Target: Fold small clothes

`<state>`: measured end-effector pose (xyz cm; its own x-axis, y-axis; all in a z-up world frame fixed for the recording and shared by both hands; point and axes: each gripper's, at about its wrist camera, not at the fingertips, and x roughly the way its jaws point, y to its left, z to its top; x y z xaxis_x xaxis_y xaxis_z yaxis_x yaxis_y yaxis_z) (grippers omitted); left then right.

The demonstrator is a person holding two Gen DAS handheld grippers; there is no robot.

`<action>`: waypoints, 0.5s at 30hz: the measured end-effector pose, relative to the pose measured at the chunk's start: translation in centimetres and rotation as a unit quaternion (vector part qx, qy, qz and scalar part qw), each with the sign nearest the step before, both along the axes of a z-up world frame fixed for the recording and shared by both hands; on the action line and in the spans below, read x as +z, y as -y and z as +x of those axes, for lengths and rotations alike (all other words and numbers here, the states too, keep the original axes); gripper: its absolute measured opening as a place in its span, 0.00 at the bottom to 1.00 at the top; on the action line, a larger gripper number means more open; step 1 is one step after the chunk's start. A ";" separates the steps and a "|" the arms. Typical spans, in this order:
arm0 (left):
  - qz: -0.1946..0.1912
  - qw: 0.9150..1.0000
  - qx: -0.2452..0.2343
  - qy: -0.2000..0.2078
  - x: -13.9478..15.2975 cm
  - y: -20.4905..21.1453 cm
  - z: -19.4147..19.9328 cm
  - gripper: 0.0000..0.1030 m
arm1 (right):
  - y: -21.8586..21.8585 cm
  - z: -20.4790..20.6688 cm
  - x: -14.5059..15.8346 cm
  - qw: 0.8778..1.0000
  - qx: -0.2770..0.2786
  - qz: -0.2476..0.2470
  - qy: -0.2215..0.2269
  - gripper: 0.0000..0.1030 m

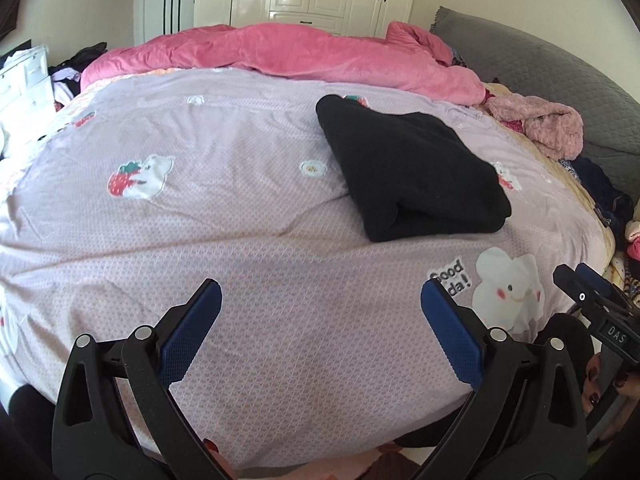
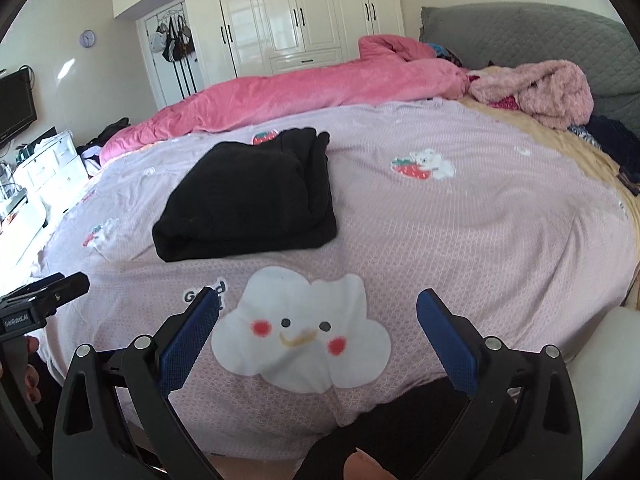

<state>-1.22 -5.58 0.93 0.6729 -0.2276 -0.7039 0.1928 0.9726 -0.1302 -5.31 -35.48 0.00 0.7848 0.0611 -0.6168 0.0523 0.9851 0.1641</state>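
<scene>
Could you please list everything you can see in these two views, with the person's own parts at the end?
Folded garment: one, black, on the bedspread.
Bedspread: one, lilac with cartoon prints, covering the bed.
Quilt: one, pink, bunched along the far side.
Fluffy garment: one, pale pink, by the headboard.
Headboard: one, grey, at right.
Wardrobe: one, cream, far wall.
Clock: one, on the left wall.
Left gripper: jaws open, empty.
Right gripper: jaws open, empty.

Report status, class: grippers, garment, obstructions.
Left gripper open, empty. Right gripper open, empty. Black garment folded on bedspread. Nothing in the way.
</scene>
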 end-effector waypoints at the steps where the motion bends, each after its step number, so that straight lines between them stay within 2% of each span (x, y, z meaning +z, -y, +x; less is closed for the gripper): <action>1: 0.002 1.000 0.000 -0.003 -0.2 0.0 0.0 0.91 | 0.0 0.1 -0.2 1.000 -0.001 0.001 -0.002 0.96; 15: 0.005 1.000 0.005 -0.006 -0.6 0.0 0.2 0.91 | -0.8 0.4 -0.8 1.000 0.010 -0.012 -0.007 0.96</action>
<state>-1.04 -5.60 0.30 0.6670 -0.2138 -0.7137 0.1811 0.9757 -0.1231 -4.90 -34.68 -0.84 0.7743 0.0617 -0.6299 0.0355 0.9894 0.1405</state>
